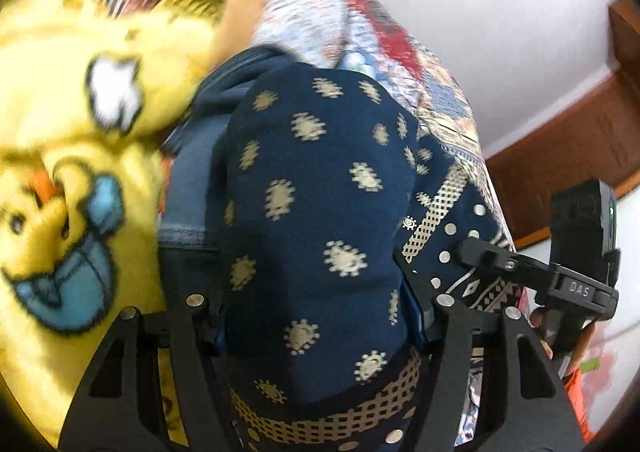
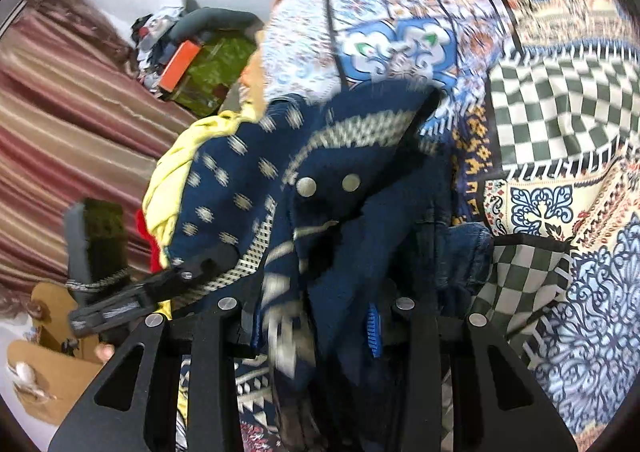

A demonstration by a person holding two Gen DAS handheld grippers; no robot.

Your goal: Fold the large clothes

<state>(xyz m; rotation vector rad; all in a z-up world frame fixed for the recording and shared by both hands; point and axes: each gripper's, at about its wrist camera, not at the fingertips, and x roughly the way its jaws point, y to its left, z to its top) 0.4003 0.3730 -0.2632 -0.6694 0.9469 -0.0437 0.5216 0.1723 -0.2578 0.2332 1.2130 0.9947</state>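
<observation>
Here both tongs clamp the same navy garment (image 1: 316,187) — the left tongs (image 1: 316,326) hold a thick bunch of it, and the right tongs (image 2: 312,326) pinch a narrower fold. The cloth bulges up between each pair, hiding the pads. Left of the left tongs lies a blurred yellow blanket (image 1: 72,155); right of the right tongs spreads a patchwork quilt (image 2: 560,171), its edges cut off.
</observation>
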